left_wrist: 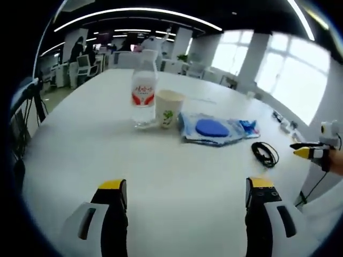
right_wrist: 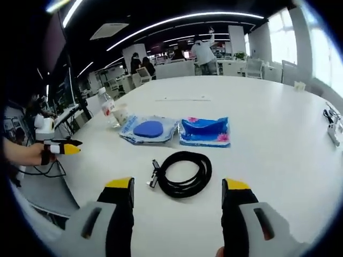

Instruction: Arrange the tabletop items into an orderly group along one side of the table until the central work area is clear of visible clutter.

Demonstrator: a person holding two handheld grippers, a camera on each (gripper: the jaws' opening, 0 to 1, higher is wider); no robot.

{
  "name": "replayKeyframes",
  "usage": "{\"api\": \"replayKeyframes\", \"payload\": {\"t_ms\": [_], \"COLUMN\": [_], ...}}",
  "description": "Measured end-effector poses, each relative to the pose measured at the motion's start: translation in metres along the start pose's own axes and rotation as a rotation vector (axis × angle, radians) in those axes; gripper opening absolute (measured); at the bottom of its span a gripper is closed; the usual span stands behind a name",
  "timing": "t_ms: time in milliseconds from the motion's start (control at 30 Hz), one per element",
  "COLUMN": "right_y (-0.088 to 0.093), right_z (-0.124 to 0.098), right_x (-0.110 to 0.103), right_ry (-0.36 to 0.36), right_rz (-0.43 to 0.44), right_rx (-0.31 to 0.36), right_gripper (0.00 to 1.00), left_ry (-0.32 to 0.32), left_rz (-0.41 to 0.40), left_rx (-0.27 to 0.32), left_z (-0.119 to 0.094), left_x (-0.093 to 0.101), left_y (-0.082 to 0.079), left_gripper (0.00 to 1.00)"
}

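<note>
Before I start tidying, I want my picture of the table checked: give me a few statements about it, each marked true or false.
1. The water bottle stands upright beside the paper cup. True.
2. The black cable lies stretched out straight. False: it is coiled in a loop.
3. The right gripper is shut on the cable. False: its jaws stand open, short of the cable.
4. The left gripper is open and holds nothing. True.
5. A blue round thing lies on a clear plastic packet. True.
6. The cup lies on its side. False: it stands upright on the white table.
</note>
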State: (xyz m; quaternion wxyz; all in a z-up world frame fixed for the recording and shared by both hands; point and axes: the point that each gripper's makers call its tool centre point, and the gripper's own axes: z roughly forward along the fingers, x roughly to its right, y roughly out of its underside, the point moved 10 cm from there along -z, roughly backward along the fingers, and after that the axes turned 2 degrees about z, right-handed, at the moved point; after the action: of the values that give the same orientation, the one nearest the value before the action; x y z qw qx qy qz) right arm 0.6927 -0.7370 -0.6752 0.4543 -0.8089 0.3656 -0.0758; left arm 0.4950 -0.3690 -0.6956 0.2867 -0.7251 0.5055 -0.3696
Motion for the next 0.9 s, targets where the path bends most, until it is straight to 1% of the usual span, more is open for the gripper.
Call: {"api": "replayKeyframes", "payload": {"t_ms": [100,167,267,367,467,533,700,900], "right_y": [0.004,0.005,0.005,0.008,0.011,0.012,0.014,0.013], "right_z": [-0.003,-0.007,-0.014,-0.019,-0.02,-0.021,-0.019,-0.014], "right_x": [0.005,0.01,0.012,0.019,0.026,0.029,0.035,0.035], "right_ry": [-0.004,-0.001,0.003,0.008,0.006,0.005,-0.005,-0.023], "right_rz": [0.008,0.023,0.017,0.052,0.057,0.063,0.09,0.106], "right_rx": [-0.008,-0.011,-0.005,0.0,-0.007,-0.007,0.006,0.01], "right_gripper": [0.64,0.64,0.64,0.64,0.64,0.64,0.64,0.64], "left_ry": [-0.012,-0.027,-0.032,-0.044,-0.055,-0.06,-0.062,-0.071], "left_rz": [-0.016,-0.015,-0.02,-0.017,-0.023,-0.032,-0.049,-0.061], "left_rx": [0.011,0.003,0.004,0.001,-0.003,-0.003,-0.005,0.008], "left_z": [-0.005,-0.01,-0.013,-0.015,-0.016,-0.018,-0.02,-0.024], "left_x": [-0.002,-0.001,-0.003,-0.007,-0.008,-0.004,-0.001,-0.001], "left_y": [0.002,0.005,0.008,0.01,0.011,0.011,0.014,0.013], "left_gripper": [0.89,0.89,0.89,0.89,0.89,0.89,0.89,0.89]}}
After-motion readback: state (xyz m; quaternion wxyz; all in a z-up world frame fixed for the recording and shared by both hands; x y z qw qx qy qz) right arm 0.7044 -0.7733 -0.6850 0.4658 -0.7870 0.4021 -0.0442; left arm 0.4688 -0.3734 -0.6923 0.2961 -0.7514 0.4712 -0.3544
